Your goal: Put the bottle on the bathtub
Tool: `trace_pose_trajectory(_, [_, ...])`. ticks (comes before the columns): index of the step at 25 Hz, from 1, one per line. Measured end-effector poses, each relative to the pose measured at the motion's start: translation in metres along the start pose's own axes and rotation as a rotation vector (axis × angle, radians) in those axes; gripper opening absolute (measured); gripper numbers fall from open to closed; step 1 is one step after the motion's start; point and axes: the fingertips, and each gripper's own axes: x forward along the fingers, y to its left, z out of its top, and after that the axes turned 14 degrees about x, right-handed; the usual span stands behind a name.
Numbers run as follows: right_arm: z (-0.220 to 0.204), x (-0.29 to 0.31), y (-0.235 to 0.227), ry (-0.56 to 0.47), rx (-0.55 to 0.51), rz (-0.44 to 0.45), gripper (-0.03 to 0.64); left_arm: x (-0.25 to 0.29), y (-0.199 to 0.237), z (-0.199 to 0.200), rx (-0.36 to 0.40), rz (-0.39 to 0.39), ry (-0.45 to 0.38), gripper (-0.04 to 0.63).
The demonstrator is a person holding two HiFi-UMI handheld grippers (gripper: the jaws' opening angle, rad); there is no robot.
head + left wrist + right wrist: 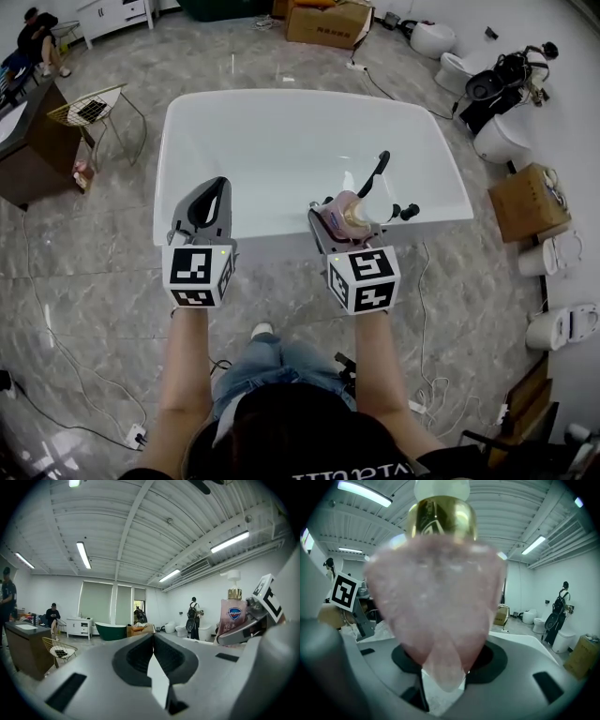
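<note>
Pink bottle (354, 216) sits clamped in your right tongs (341, 212) at the near rim of the bathtub (272, 234); left tongs (213, 191) pressed together, empty. Placing step: lower it upright onto that rim, then let go.

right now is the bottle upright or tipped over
Upright: the bottle is clamped in the right gripper with its pump end on top.

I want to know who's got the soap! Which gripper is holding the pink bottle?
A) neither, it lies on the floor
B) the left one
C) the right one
C: the right gripper has its jaws pressed on the pink bottle, while the left gripper has its jaws together on nothing.
</note>
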Motion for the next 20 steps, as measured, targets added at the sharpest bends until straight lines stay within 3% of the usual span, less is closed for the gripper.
trace_pose_trajectory(20, [-0.081, 0.114, -0.041, 0.151, 0.030, 0.071, 0.229, 0.053, 0.001, -0.077, -0.092, 0.028, 0.125, 0.012])
